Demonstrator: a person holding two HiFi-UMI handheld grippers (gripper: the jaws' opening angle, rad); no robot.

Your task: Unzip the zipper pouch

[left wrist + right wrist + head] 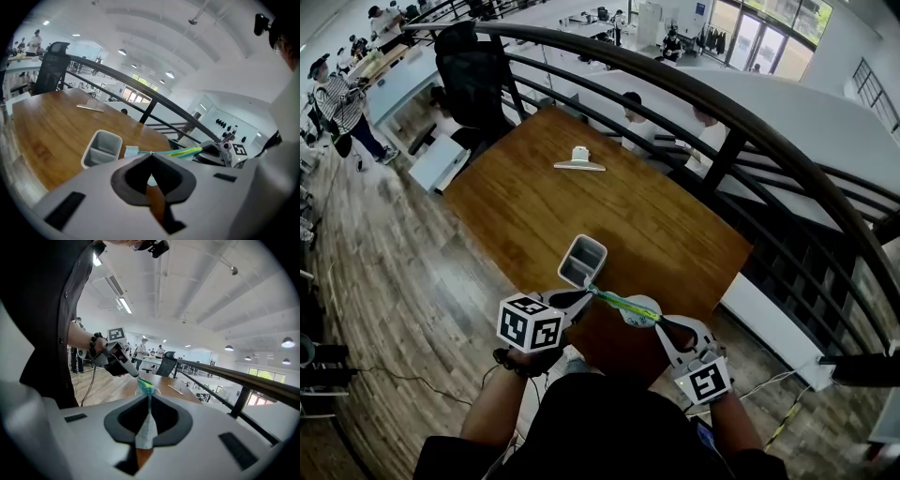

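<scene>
The zipper pouch, pale with a green and yellow zipper band, hangs stretched between my two grippers above the table's near edge. My left gripper is shut on the zipper's left end, on what looks like the pull. The left gripper view shows its jaws pinched together, with the green band running away to the right. My right gripper is shut on the pouch's right end. In the right gripper view, pale fabric is clamped between its jaws, and the pouch runs on to the left gripper.
A grey two-compartment bin stands on the wooden table just beyond the pouch. A white clip-like object lies at the far end. A dark curved railing borders the table's right side, and a black office chair stands behind it.
</scene>
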